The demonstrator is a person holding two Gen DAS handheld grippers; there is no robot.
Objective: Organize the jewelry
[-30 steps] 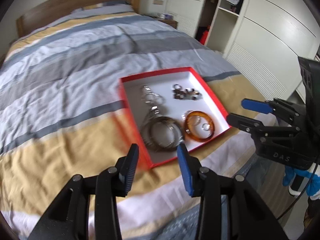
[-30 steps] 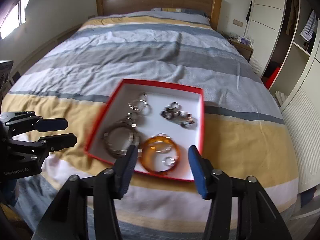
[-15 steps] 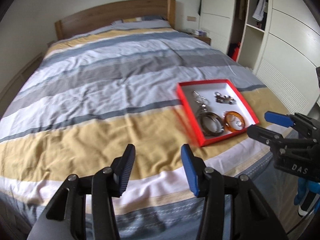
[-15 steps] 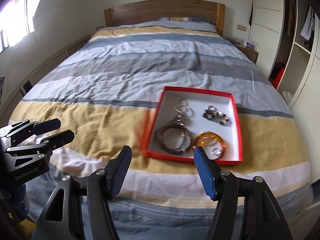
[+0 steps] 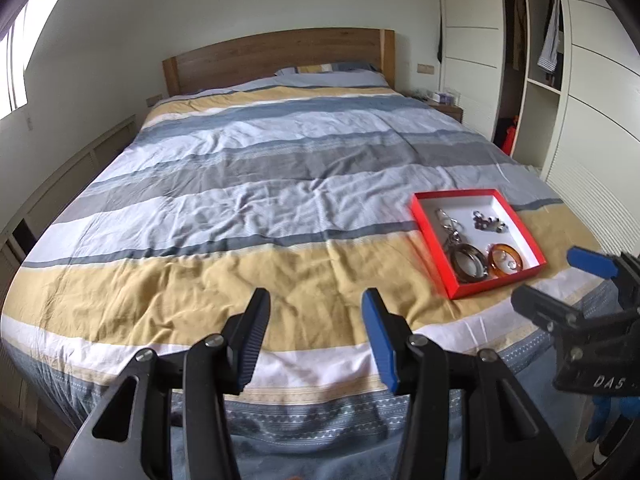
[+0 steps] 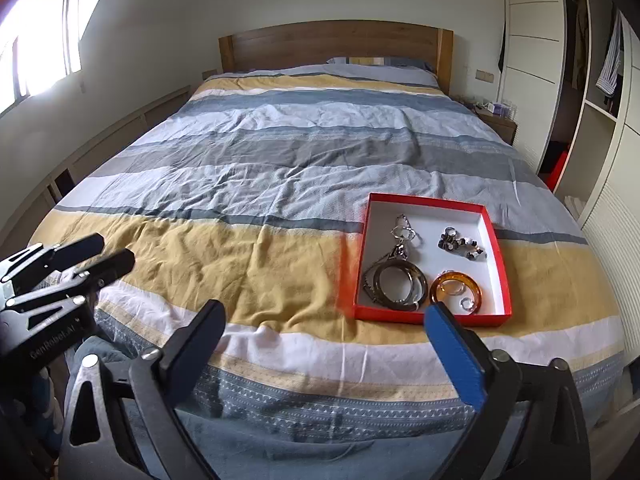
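A red tray (image 6: 499, 248) with a white inside lies on the striped bed near its foot, right side; it also shows in the left wrist view (image 5: 433, 233). In it lie an amber bangle (image 6: 456, 287), dark bangles (image 6: 398, 282), a silver keyring chain (image 6: 404, 236), a cluster of small beads and rings (image 6: 460, 242) and a small ring (image 6: 466, 302). My left gripper (image 5: 316, 320) is open and empty, off the foot of the bed, left of the tray. My right gripper (image 6: 324, 332) is open wide and empty, just short of the tray's near edge.
The bed (image 6: 280, 160) has a wooden headboard (image 6: 332, 44). White wardrobes (image 6: 532, 60) and open shelves stand along the right. A nightstand (image 6: 496, 120) sits beside the headboard. A window (image 6: 36, 48) is on the left wall.
Both grippers have pulled back from the tray toward the foot of the bed. The tray now looks smaller and further off. Both stay open and empty.
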